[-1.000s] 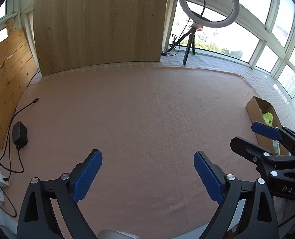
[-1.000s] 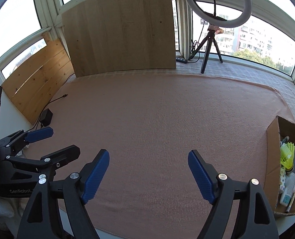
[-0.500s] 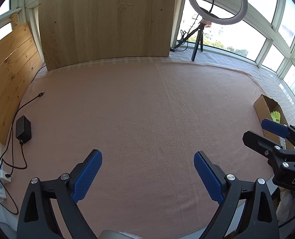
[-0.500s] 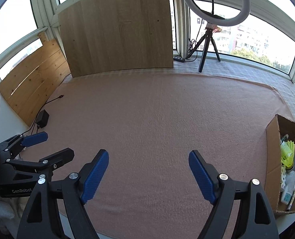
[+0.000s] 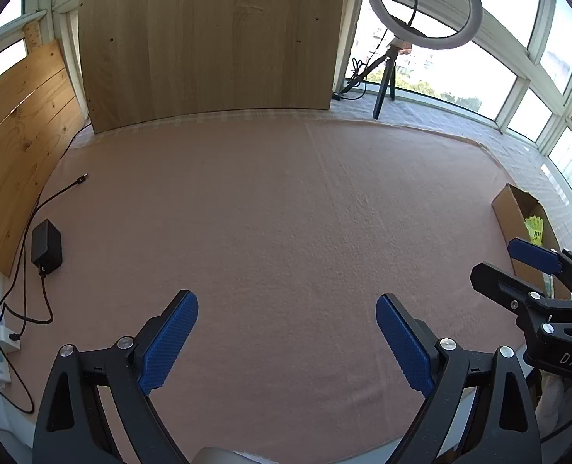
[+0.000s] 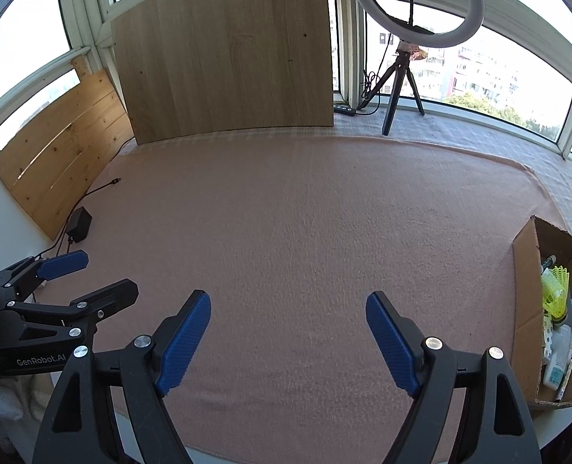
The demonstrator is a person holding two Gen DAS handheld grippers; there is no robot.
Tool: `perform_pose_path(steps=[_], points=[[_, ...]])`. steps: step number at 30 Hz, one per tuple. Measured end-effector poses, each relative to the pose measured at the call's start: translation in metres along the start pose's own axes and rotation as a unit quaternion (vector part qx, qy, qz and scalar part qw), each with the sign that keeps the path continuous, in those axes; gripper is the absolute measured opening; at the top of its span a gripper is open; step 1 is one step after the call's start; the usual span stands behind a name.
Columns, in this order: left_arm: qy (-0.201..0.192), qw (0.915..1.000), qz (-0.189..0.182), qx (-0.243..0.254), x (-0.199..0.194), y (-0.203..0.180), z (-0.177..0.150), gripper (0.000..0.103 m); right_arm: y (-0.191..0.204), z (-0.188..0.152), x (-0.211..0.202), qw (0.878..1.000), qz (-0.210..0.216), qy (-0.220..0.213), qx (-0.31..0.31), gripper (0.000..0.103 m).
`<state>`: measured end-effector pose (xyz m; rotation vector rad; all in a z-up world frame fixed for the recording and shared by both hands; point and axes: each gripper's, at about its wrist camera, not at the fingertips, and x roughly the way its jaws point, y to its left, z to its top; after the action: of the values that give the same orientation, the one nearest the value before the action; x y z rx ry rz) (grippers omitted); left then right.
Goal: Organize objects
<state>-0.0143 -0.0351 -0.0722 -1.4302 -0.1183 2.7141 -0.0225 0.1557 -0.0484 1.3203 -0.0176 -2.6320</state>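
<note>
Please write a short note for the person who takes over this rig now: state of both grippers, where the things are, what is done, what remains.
Left gripper: open, empty, above the pink cloth.
Right gripper: open, empty, above the same cloth.
Cardboard box at the cloth's right edge holds a yellow shuttlecock, a white bottle and other small items too tight-packed to tell apart.
Done: nothing loose remains on the cloth between the grippers.
Left: possibly nothing; check the box. The black adapter and its cable at the left look like rig gear.
</note>
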Motion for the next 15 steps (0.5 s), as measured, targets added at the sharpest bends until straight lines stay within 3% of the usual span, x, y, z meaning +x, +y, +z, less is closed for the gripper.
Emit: perform_pose_path(steps=[15], points=[[-0.003, 1.0000, 0.001, -0.003, -0.0059, 0.0047, -0.0050, 0.095, 0.0069, -0.0040, -0.0003, 1.000, -0.016, 0.001, -0.007, 0.080]])
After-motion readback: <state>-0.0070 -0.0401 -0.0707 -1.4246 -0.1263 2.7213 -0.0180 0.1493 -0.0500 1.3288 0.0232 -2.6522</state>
